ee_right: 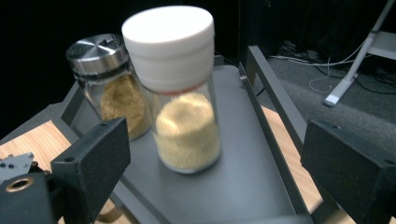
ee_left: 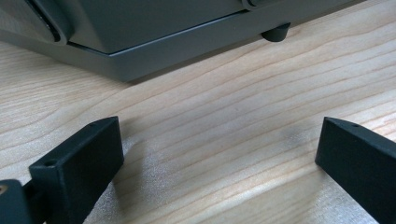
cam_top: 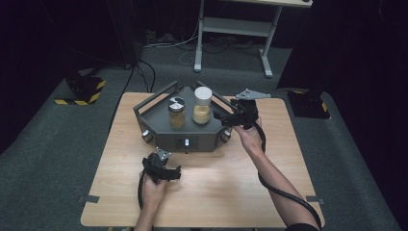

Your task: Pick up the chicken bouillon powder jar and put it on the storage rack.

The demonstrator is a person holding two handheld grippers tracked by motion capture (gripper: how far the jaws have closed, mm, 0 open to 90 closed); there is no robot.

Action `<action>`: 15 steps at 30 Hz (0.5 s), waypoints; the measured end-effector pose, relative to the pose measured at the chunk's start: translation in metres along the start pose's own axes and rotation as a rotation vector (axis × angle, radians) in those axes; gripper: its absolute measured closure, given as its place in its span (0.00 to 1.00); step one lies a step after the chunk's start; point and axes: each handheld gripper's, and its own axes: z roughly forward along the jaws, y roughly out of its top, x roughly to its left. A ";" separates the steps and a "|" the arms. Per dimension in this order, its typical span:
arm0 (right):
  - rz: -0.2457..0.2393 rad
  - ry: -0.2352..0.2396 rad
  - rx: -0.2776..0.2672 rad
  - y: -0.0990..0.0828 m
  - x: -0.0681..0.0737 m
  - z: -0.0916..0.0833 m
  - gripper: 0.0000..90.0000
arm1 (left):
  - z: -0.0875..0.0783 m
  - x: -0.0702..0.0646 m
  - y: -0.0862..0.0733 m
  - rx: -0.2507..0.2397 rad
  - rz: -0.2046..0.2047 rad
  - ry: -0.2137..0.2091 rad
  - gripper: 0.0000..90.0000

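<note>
A dark grey tray (cam_top: 159, 115) with a raised rail stands on the wooden worktop (cam_top: 216, 192), and everything here is placed against it. Two glass jars stand upright on its deck, close beside each other but apart. The white-lidded jar (ee_right: 180, 88) sits toward the tray's right side and holds pale yellow grains filling roughly its lower half. The metal-lidded jar (ee_right: 112, 84) stands just to its left and holds a darker, golden-brown powder or fine grain, reaching well up the glass.

The right hand-held gripper (cam_top: 225, 116) is at the tray's right edge, pointing in at the white-lidded jar. Its jaws stand wide apart, the jar ahead of them in the gap but untouched by either pad.

The left hand-held gripper (cam_top: 177, 173) lies low over the worktop just in front of the tray's front wall, jaws spread wide with nothing but bare wood between them.
</note>
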 end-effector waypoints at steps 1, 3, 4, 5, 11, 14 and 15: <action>0.000 -0.003 0.000 -0.002 0.000 -0.002 0.09 | 0.000 0.000 0.000 0.001 0.000 -0.001 0.01; 0.005 -0.006 0.001 -0.007 -0.002 -0.006 0.09 | 0.000 0.000 0.000 0.001 0.000 -0.001 0.01; 0.007 -0.008 0.001 -0.011 -0.002 -0.008 0.09 | 0.000 0.000 0.000 0.001 0.000 0.000 0.01; 0.012 -0.009 0.000 -0.014 -0.003 -0.010 0.09 | 0.000 0.000 0.000 0.001 0.000 0.000 0.01; 0.050 -0.017 -0.003 -0.038 -0.007 -0.021 0.09 | 0.000 0.000 0.000 0.001 0.000 0.000 0.01; 0.069 -0.028 0.001 -0.049 -0.009 -0.025 0.09 | 0.000 0.000 0.000 0.001 0.000 0.000 0.01; 0.075 -0.031 0.003 -0.051 -0.010 -0.026 0.09 | 0.000 0.000 0.000 0.001 0.000 0.000 0.01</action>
